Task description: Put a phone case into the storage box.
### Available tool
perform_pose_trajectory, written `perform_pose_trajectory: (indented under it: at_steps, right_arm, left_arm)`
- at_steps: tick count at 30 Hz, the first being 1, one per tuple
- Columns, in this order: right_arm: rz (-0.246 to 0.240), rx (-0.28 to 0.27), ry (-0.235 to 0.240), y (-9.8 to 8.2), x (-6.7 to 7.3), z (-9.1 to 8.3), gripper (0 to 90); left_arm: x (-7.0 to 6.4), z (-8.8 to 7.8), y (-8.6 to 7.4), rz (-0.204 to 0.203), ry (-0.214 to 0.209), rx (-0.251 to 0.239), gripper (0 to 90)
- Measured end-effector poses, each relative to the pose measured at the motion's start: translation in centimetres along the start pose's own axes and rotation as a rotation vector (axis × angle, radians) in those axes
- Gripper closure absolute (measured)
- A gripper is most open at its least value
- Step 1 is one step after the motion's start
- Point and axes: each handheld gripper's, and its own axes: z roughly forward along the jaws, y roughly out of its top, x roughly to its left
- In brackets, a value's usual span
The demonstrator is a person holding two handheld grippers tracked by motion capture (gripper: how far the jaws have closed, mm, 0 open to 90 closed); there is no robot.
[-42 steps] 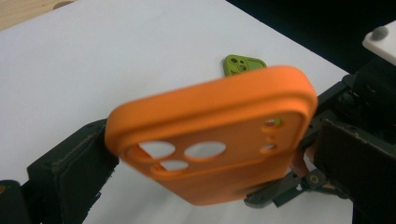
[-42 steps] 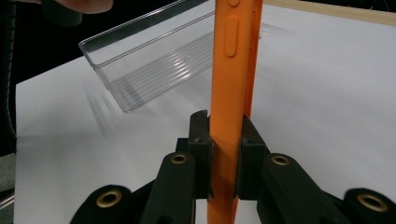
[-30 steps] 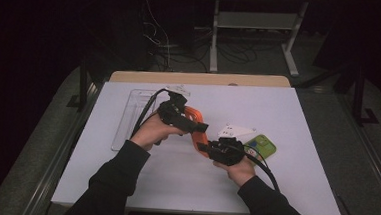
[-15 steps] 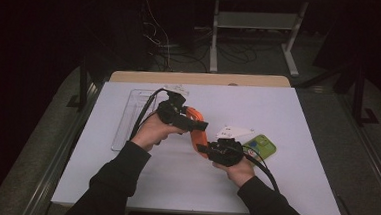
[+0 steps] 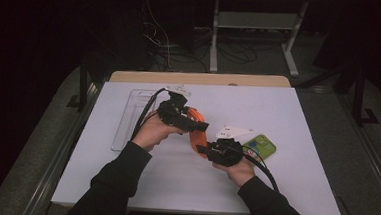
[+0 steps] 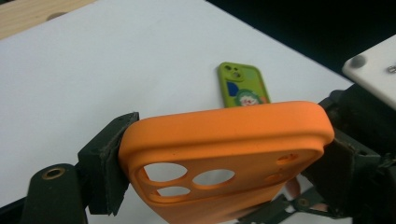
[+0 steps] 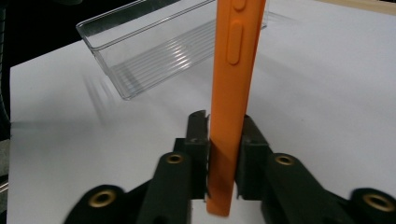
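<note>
White table (image 5: pixel 123 183): spread under both your hands.

Clear tray (image 5: pixel 130 116): lies at the table's left, just beside your left hand.

Left gripper (image 5: pixel 200 124): its jaws have just been closing and now clamp the orange phone case (image 5: pixel 197 133) across its width at the end with the camera cut-outs; one pad (image 6: pixel 105 168) presses the case's edge.

Right gripper (image 5: pixel 201 149): its jaws have just been opening a little; the case's other end stands on edge between the pads (image 7: pixel 196 140), though you can't tell whether they press on it.

Orange phone case: held above the table's middle, between your two grippers.

Green phone case (image 5: pixel 261 144): lies flat, right of your right gripper.
</note>
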Motion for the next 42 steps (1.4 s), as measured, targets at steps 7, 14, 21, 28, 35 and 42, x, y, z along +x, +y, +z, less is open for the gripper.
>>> perform_pose_trajectory:
  at_steps: [7, 14, 21, 28, 35, 42]
  right_arm:
    - [-0.016, 0.048, -0.028, 0.1, -0.7, -0.7, 32.4]
    - [-0.024, 0.105, -0.072, -0.4, -1.7, -2.2, 12.4]
    - [-0.052, 0.108, -0.132, -1.6, -2.7, -4.7, 0.0]
    - [-0.056, 0.08, -0.193, -3.1, -3.6, -7.9, 0.0]
    - [-0.029, 0.091, -0.214, -5.2, -4.4, -9.8, 0.0]
    - [-0.01, 0.108, -0.217, -6.7, -5.0, -10.5, 0.0]
  left_arm:
    - [0.5, -0.4, 0.7, 0.0, 0.023, 0.021, 17.3]
    - [0.7, -1.3, 2.2, 0.011, 0.066, 0.04, 17.1]
    - [2.0, -2.6, 3.2, 0.003, 0.093, 0.049, 17.0]
    - [3.0, -4.4, 4.1, -0.007, 0.137, 0.049, 17.0]
    - [4.1, -6.7, 4.9, -0.002, 0.194, 0.059, 17.0]
    - [5.7, -9.1, 5.4, -0.035, 0.267, 0.055, 17.0]
